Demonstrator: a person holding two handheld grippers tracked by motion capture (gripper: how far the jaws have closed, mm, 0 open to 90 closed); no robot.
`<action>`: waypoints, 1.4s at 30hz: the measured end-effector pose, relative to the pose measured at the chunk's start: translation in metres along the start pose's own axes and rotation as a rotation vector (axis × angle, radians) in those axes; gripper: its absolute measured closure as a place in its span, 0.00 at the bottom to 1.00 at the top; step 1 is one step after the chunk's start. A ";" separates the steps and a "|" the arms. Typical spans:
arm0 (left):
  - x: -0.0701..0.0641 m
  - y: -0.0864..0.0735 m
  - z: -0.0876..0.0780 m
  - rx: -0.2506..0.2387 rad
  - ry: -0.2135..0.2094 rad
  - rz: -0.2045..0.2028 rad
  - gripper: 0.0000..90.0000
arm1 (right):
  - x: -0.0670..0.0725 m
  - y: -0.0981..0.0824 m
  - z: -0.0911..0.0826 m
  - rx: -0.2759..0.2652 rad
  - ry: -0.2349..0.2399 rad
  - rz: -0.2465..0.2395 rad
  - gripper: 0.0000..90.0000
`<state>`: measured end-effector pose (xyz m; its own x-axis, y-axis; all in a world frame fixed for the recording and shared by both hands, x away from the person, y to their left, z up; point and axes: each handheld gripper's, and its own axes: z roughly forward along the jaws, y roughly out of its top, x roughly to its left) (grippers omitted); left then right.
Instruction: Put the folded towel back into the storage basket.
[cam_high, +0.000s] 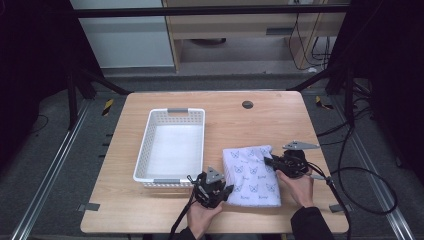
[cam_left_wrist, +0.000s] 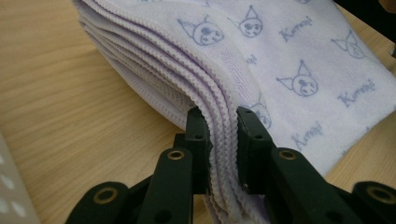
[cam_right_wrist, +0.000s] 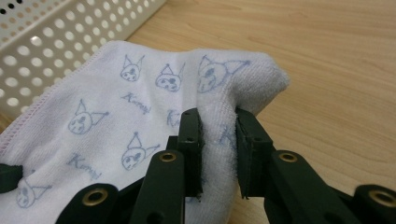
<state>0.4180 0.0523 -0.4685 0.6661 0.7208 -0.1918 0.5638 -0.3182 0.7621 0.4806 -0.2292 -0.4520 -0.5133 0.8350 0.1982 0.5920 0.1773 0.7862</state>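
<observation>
Table: a pale wooden table (cam_high: 150, 210) with rounded corners and a small dark round grommet (cam_high: 247, 104) near its far edge.
Basket: a white perforated plastic basket (cam_high: 145, 142), rectangular with grey handle tabs, stands left of centre.
Towel: a folded white terry towel printed with lilac cat faces and lettering (cam_high: 252, 175) lies flat on the table just right of the basket, between the two hands.
Left gripper: the black hand-held left gripper (cam_high: 227, 191) is at the towel's near-left corner; the left gripper view has its jaws pressed together on the stacked, stitched edges (cam_left_wrist: 219, 140).
Right gripper: the black hand-held right gripper (cam_high: 267, 161) is at the far-right corner; the right gripper view has its jaws pinching a raised, fuzzy fold (cam_right_wrist: 218, 135), the basket's dotted wall (cam_right_wrist: 56, 32) behind.
</observation>
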 end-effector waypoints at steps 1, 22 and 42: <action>0.000 0.002 -0.003 -0.004 0.000 0.005 0.85 | 0.001 0.001 -0.002 -0.007 0.002 -0.001 0.83; 0.003 0.024 -0.051 -0.080 0.030 0.087 0.84 | 0.029 0.022 -0.028 -0.160 0.026 -0.026 0.83; 0.021 0.044 -0.099 -0.172 0.069 0.100 0.84 | 0.057 0.059 -0.031 -0.264 0.041 -0.072 0.83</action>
<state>0.4089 0.1144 -0.3780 0.6762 0.7333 -0.0710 0.4009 -0.2854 0.8705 0.4670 -0.1871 -0.3761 -0.5761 0.8024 0.1558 0.3739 0.0892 0.9232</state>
